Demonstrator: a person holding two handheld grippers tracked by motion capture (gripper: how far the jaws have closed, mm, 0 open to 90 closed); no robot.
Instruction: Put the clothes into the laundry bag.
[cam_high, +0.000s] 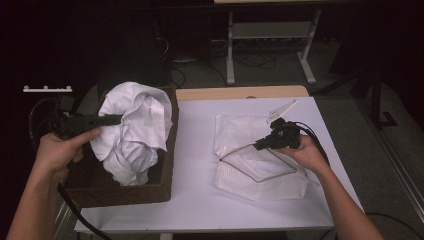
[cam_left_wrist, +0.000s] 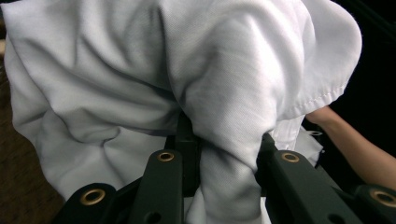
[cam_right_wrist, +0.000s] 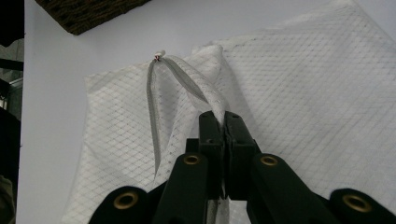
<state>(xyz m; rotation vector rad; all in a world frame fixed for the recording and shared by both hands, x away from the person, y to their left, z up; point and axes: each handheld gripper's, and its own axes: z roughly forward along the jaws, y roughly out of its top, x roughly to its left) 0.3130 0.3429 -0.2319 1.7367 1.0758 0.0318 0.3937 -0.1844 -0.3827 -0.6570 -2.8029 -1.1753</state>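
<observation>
The left hand-held gripper (cam_high: 112, 120), at the left of the high view, pinches a thick fold of the white shirt (cam_high: 135, 130) above the brown basket (cam_high: 167, 192). The shirt looks light, soft and floppy; a bunched fold grips best. At centre right, the right hand-held gripper (cam_high: 259, 145) clamps the mesh laundry bag (cam_high: 260, 180) by its zipper edge on the bench (cam_high: 195, 150).

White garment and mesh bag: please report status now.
Left gripper shut on white garment, above brown basket. Right gripper shut on mesh bag opening edge. Nothing between.
</observation>
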